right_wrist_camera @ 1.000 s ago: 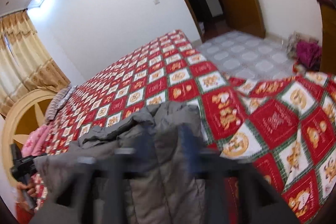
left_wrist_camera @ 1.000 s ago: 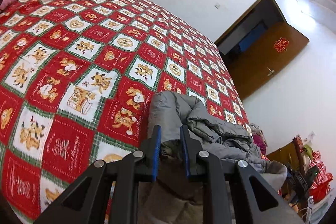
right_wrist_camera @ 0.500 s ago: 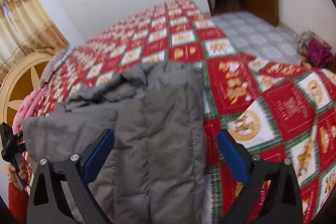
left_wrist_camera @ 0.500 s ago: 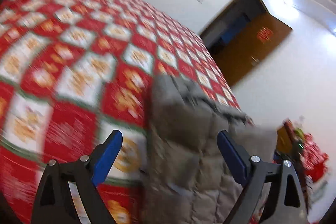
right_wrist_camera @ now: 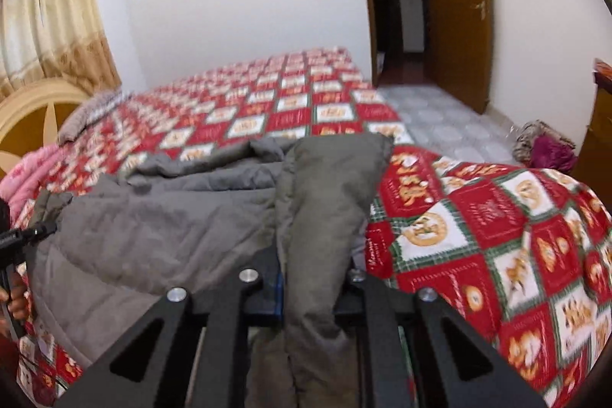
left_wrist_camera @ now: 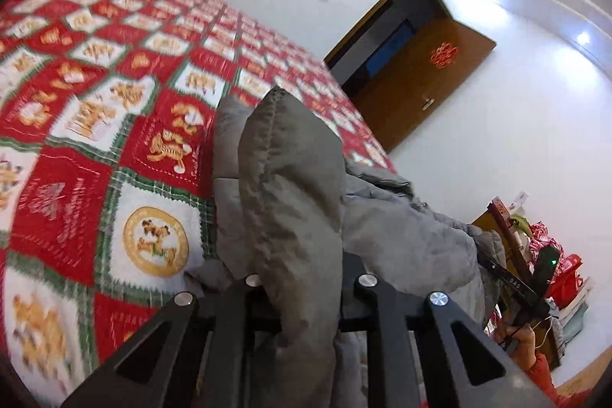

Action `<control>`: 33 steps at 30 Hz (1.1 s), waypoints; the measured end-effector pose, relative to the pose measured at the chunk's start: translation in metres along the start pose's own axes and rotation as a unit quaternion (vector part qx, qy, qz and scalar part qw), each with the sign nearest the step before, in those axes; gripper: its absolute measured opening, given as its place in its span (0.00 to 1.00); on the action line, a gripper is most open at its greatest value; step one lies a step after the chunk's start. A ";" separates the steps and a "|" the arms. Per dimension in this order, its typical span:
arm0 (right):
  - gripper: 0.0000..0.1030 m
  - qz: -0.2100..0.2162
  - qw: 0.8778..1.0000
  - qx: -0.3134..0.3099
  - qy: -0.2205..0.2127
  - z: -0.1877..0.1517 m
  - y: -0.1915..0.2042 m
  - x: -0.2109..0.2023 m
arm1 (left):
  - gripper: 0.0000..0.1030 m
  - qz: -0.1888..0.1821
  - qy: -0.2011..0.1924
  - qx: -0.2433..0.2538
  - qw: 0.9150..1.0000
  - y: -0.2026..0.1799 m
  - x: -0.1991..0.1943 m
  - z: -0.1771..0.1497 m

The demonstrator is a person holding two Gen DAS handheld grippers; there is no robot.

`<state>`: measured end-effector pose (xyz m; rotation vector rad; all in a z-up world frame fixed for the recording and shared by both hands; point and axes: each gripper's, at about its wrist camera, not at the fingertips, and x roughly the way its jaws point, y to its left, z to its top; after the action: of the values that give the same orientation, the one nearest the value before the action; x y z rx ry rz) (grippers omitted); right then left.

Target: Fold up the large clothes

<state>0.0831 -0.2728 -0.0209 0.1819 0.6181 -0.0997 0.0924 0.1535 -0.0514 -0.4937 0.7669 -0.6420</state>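
A large grey padded jacket (left_wrist_camera: pixel 401 236) lies near the foot of a bed with a red patterned quilt (left_wrist_camera: pixel 95 125). My left gripper (left_wrist_camera: pixel 302 289) is shut on a raised fold at one end of the jacket's edge, and the fold stands up between the jaws. In the right wrist view the jacket (right_wrist_camera: pixel 153 224) spreads to the left. My right gripper (right_wrist_camera: pixel 315 278) is shut on a similar raised fold at the other end, close to the bed's corner.
The quilt (right_wrist_camera: pixel 478 236) drops off the bed's corner at the right. A tiled floor (right_wrist_camera: pixel 440 117), a clothes pile (right_wrist_camera: pixel 543 148) and an open wooden door (right_wrist_camera: pixel 455 10) lie beyond. Pillows (right_wrist_camera: pixel 84 113) and a headboard (right_wrist_camera: pixel 26 109) are at the far end.
One second ago both grippers were shut on the jacket. Half a second ago both stood wide open over it. Now both have closed again on its near edge and lifted folds.
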 end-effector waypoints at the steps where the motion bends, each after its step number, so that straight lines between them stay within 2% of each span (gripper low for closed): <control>1: 0.15 0.000 1.000 0.002 -0.011 -0.002 0.001 -0.009 | 0.14 -0.009 -0.011 -0.003 1.000 -0.005 -0.013 -0.006; 6: 0.14 -0.002 0.998 -0.001 -0.062 -0.012 0.015 -0.061 | 0.14 -0.041 -0.048 -0.010 0.998 -0.018 -0.057 -0.028; 11: 0.13 0.016 0.993 0.008 -0.120 -0.022 0.020 -0.121 | 0.14 -0.065 -0.089 0.010 0.994 -0.044 -0.106 -0.049; 19: 0.12 0.027 0.987 0.021 -0.156 -0.056 0.016 -0.185 | 0.13 -0.092 -0.120 0.059 0.987 -0.071 -0.166 -0.086; 24: 0.12 0.032 0.988 0.025 -0.150 -0.082 0.007 -0.216 | 0.13 -0.099 -0.112 0.086 0.985 -0.078 -0.194 -0.117; 28: 0.12 0.019 0.992 0.007 -0.128 -0.093 0.003 -0.224 | 0.14 -0.091 -0.082 0.106 0.987 -0.079 -0.202 -0.136; 31: 0.12 0.012 0.992 -0.012 -0.125 -0.080 0.005 -0.212 | 0.14 -0.074 -0.069 0.113 0.989 -0.080 -0.193 -0.120; 33: 0.12 0.009 0.991 -0.026 -0.129 -0.063 0.009 -0.200 | 0.14 -0.055 -0.068 0.112 0.990 -0.082 -0.181 -0.096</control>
<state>-0.1132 -0.2434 0.0469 0.1219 0.3617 -0.0887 -0.1080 0.2030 0.0253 -0.3713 0.5345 -0.7788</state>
